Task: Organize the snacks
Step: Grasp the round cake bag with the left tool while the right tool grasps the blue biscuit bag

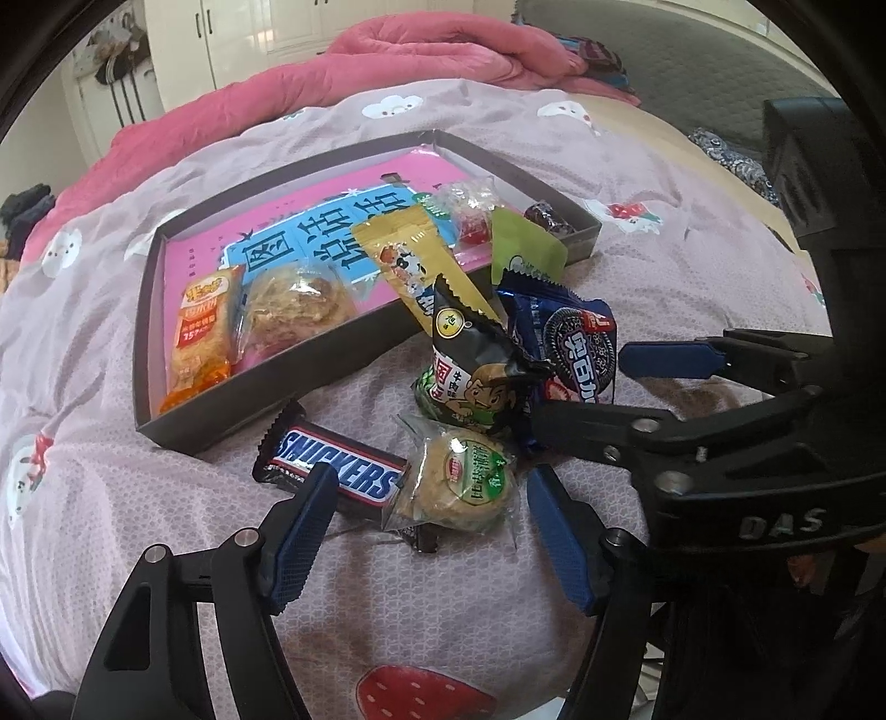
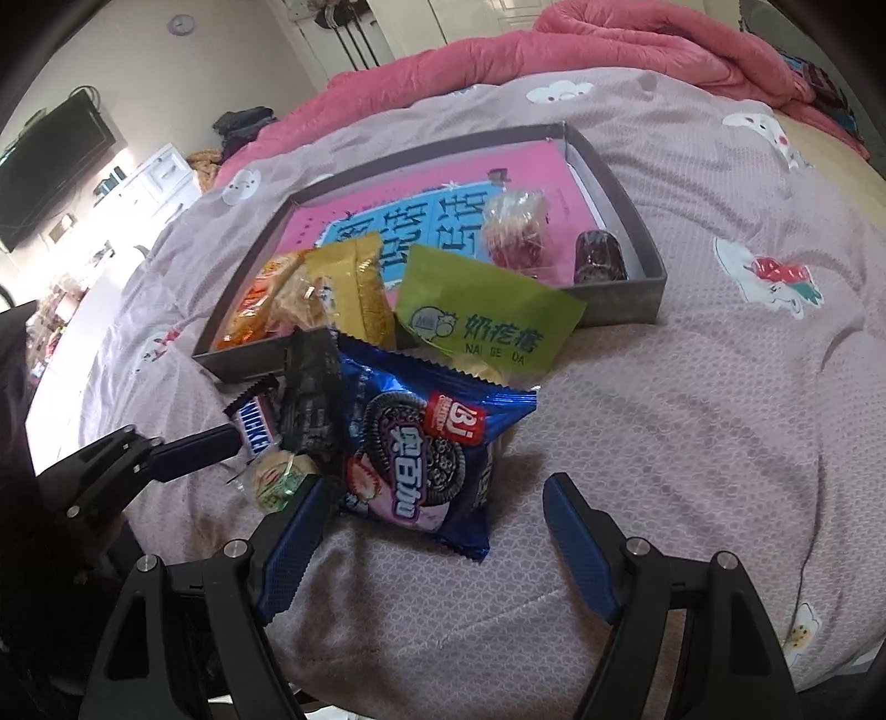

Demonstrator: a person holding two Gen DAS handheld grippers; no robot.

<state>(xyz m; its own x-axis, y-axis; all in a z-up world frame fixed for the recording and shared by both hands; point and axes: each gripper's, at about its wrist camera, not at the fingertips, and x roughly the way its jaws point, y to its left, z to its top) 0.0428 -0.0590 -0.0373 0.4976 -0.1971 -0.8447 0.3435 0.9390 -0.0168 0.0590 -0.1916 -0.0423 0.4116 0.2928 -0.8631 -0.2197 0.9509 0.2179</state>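
Observation:
A pile of snacks lies on the bed in front of a grey tray (image 1: 145, 310). My left gripper (image 1: 432, 531) is open, low over a round cake in clear wrap (image 1: 462, 487); its left finger overlaps a Snickers bar (image 1: 332, 468). My right gripper (image 2: 434, 534) is open and straddles a blue Oreo pack (image 2: 421, 459), with its right pad well off the pack. In the left wrist view the right gripper (image 1: 578, 385) comes in from the right at the Oreo pack (image 1: 570, 343). A black and green snack pack (image 1: 470, 360) stands between the two.
The tray (image 2: 642, 221) is lined with a pink book and holds an orange pack (image 1: 199, 338), a wrapped pastry (image 1: 299, 310), a red candy (image 2: 518, 230) and a dark candy (image 2: 601, 257). Gold (image 1: 410, 260) and green (image 2: 482, 315) packs lean over its rim. A pink quilt (image 2: 609, 44) lies behind.

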